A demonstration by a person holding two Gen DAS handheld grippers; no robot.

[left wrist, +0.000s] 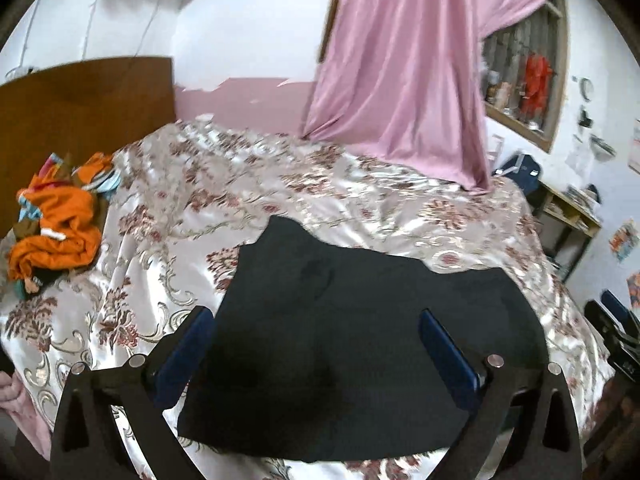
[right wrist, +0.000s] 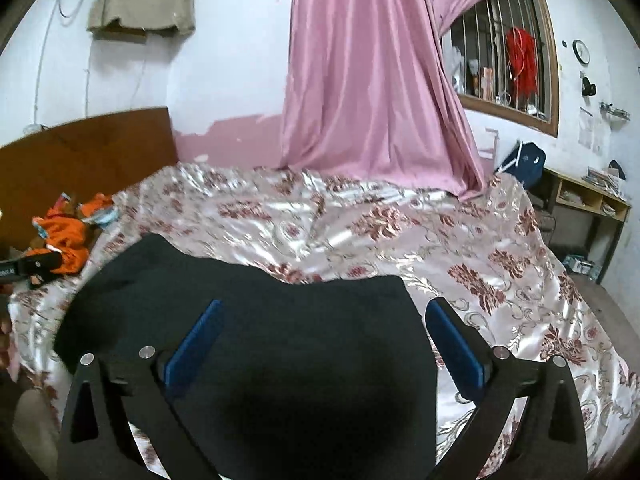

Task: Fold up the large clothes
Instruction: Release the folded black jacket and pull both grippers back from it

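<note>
A black garment lies flat and folded on the floral satin bedspread, near the bed's front edge. My left gripper hovers above the garment's left part, its blue pads wide apart and holding nothing. In the right wrist view the same black garment fills the lower middle. My right gripper is open above its right part, one finger over the cloth and the other over the bedspread. Neither gripper touches the cloth.
A heap of orange and mixed clothes lies at the bed's left by the wooden headboard. A pink curtain hangs onto the bed's far side. A wooden shelf unit stands to the right, below a barred window.
</note>
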